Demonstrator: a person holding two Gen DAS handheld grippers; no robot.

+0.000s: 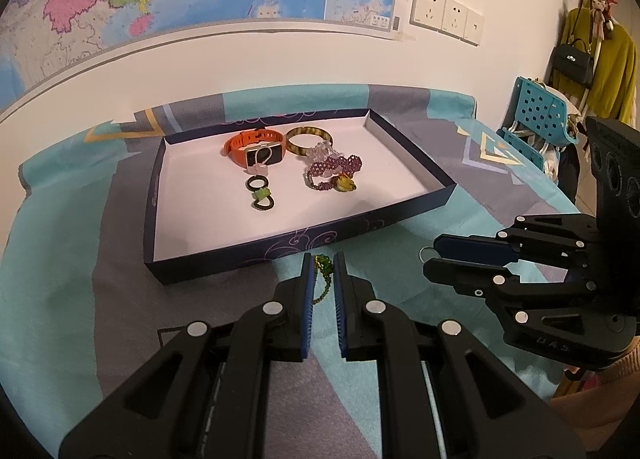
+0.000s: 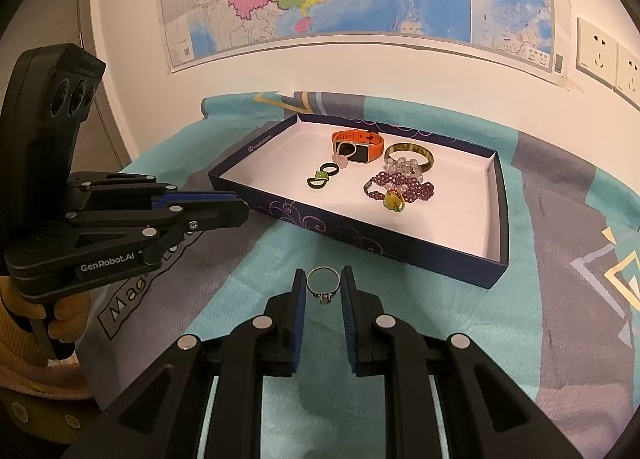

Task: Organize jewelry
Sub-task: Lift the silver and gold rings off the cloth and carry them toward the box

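The box [image 1: 280,251] has bare white floor along its near wall and left end, wide enough for a gripper to come down. Its far middle is crowded: watch [image 1: 256,149], bangle [image 1: 308,139], bead bracelets [image 1: 334,171] and hair ties [image 1: 260,195] lie close together. The cloth [image 1: 120,299] before the near wall is bare.
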